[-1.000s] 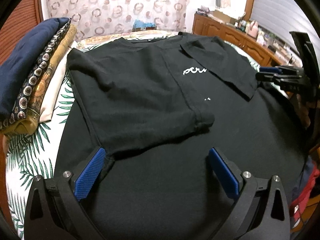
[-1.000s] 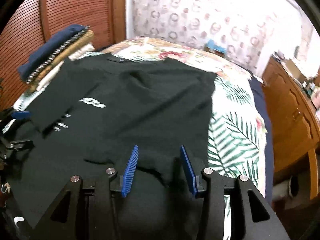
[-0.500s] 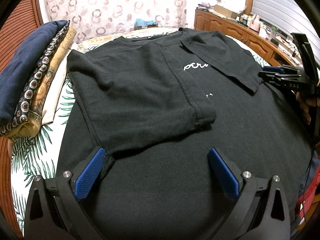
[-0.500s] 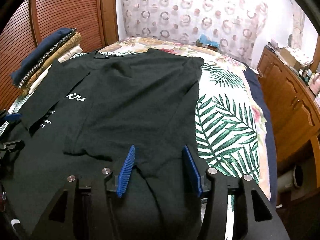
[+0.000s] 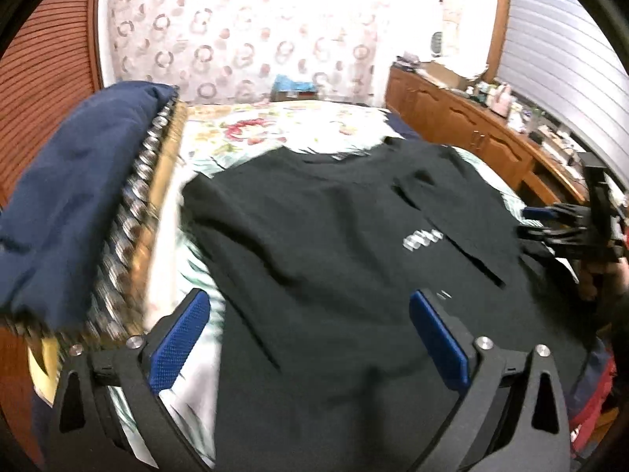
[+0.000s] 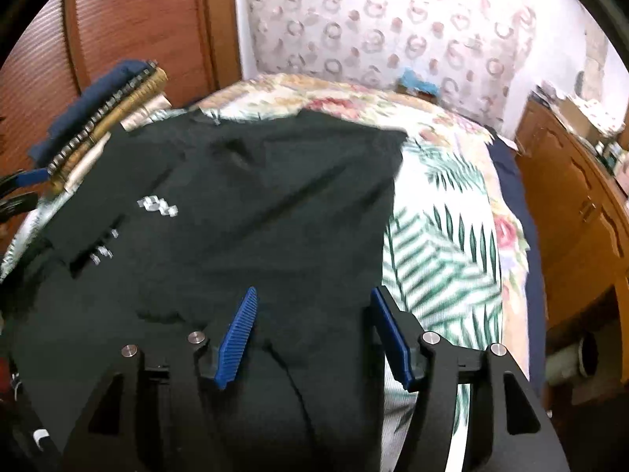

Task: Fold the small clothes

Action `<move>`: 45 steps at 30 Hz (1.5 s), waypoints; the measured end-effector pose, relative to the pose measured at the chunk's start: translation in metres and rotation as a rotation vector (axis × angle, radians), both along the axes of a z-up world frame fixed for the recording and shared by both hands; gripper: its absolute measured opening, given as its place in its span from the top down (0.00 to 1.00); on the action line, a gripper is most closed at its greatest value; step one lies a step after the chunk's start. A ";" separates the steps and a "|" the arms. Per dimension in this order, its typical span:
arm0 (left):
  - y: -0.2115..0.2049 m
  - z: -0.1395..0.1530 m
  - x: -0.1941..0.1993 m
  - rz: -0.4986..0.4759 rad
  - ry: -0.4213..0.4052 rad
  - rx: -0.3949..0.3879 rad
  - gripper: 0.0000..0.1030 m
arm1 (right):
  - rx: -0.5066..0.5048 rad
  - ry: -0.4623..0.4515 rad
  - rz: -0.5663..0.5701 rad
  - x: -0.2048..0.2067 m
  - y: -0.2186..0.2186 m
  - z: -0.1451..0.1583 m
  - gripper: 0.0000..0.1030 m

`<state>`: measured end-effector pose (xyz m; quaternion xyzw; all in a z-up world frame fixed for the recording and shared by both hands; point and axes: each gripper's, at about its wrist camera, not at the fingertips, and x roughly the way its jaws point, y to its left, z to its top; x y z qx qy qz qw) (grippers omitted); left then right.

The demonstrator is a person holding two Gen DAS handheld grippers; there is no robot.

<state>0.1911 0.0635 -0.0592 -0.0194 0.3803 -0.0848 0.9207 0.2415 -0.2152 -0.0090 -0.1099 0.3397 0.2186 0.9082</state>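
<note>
The fingers (image 5: 179, 344) of the left gripper (image 5: 308, 340) and right gripper (image 6: 314, 332) are held apart, empty, over the black T-shirt (image 5: 354, 255), which is spread on the bed (image 6: 452, 244) with both sides folded inward and the lengthwise fold judged left

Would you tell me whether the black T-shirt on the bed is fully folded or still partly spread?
Partly folded: on the black T-shirt both sleeves and sides lie turned in over the chest, but its length still stretches out flat.
</note>
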 end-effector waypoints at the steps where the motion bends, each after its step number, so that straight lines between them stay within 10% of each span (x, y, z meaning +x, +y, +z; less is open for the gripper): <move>1: 0.006 0.001 0.010 0.005 0.005 0.006 0.11 | 0.008 -0.007 0.008 0.004 0.000 0.005 0.39; 13: 0.036 -0.007 0.104 0.088 0.075 0.088 0.47 | -0.035 0.007 -0.019 0.104 0.007 0.010 0.39; 26: 0.025 -0.037 0.129 0.124 0.185 0.216 0.46 | 0.000 0.015 -0.043 0.141 0.013 -0.004 0.39; 29: 0.024 -0.035 0.130 0.129 0.160 0.216 0.52 | -0.002 0.015 -0.043 0.140 0.010 -0.003 0.39; 31: 0.024 -0.032 0.132 0.136 0.148 0.242 0.83 | -0.002 0.014 -0.043 0.139 0.011 -0.002 0.39; 33: 0.026 -0.028 0.134 0.128 0.145 0.227 0.93 | -0.002 0.014 -0.043 0.139 0.010 -0.002 0.39; 45: 0.015 0.025 0.117 0.070 -0.008 0.166 0.95 | 0.031 0.051 -0.065 0.156 0.008 0.003 0.41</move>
